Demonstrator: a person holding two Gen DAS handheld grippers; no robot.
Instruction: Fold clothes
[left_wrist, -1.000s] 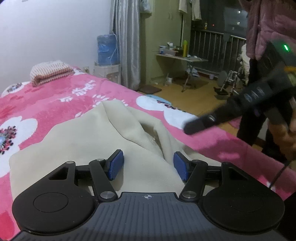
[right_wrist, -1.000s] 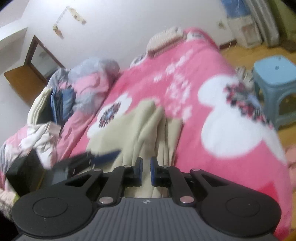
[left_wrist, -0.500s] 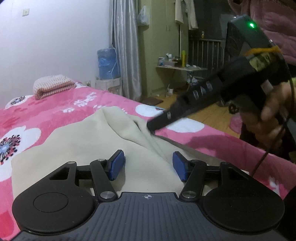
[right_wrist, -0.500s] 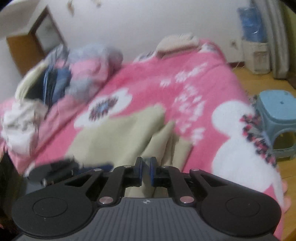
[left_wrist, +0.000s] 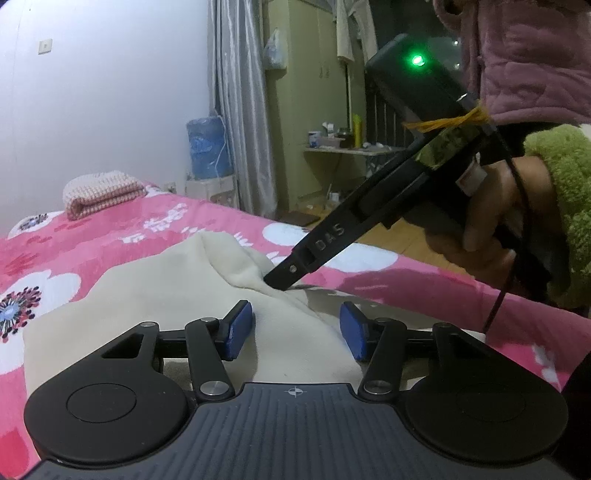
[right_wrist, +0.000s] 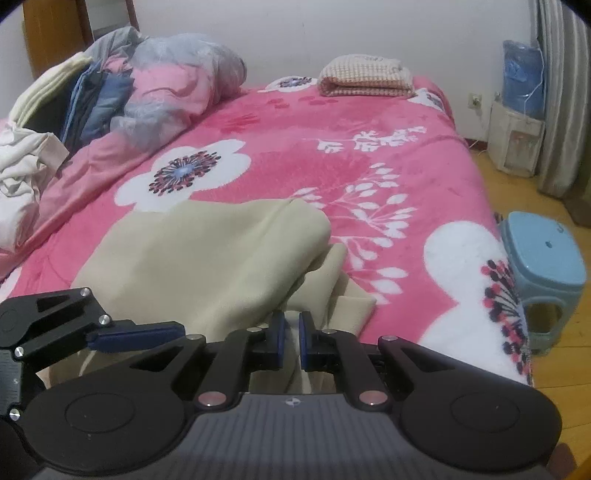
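I have the right gripper (right_wrist: 291, 341) clenched on a fold of the cream garment (right_wrist: 207, 254), lower centre on the pink blanket (right_wrist: 369, 122). The left gripper (left_wrist: 295, 330) is closing around loose cloth, unpinched. Folding has barely begun.

A garment (right_wrist: 207, 258) lies on the bed (right_wrist: 369, 177), a folded towel (right_wrist: 365, 75) far behind it, a stool (right_wrist: 546, 258) beside the bed.

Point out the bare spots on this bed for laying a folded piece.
Free: pink floral blanket between the beige garment and the folded checked towel. Crowded: heaped bedding and clothes along the left edge.
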